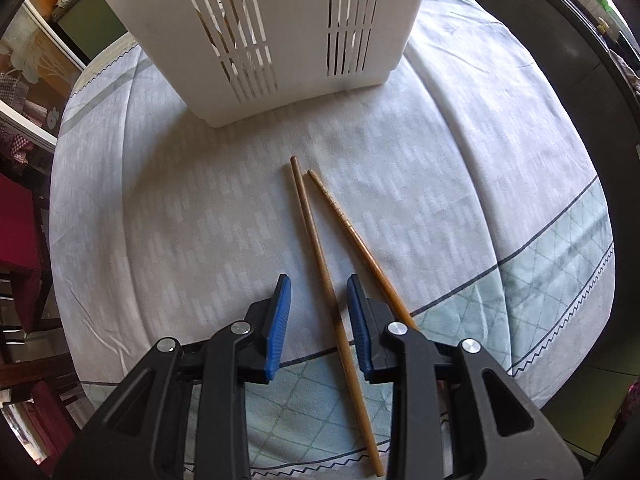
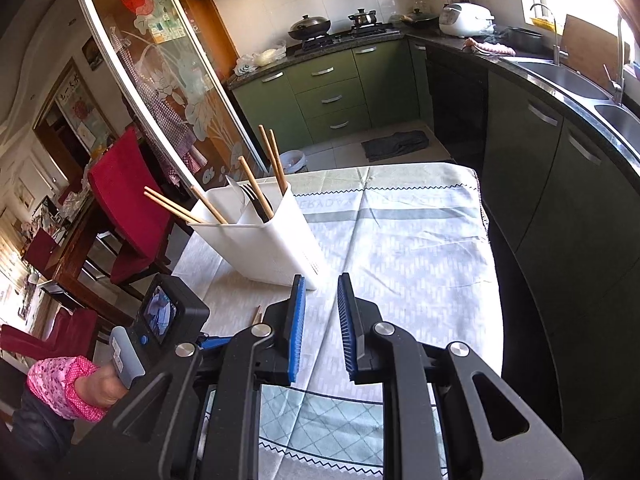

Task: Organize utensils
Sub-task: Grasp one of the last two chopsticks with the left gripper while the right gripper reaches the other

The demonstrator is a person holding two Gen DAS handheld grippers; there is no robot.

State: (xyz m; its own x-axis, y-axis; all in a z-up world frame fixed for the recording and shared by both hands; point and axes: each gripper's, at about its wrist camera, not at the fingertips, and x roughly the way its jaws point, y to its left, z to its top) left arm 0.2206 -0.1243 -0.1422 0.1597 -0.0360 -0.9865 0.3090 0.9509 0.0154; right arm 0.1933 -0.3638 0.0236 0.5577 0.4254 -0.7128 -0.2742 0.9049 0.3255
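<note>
Your left tool (image 1: 319, 286) hung over the tabletop (image 1: 200, 220) with its blue pads apart, straddling the nearer chopstick (image 1: 320, 264) without pressing it. The second chopstick (image 1: 352, 232) lay just beside it, their far tips near together, both short of the white utensil holder (image 1: 280, 40). Your right tool (image 2: 321, 288) stood slightly apart and empty. These sticks looked light, stiff and smooth, likely to roll or pivot if pinched off-centre. You would probably have done best to grip near the thicker middle, square across the shaft, since thin round wood slips easily on cloth.
</note>
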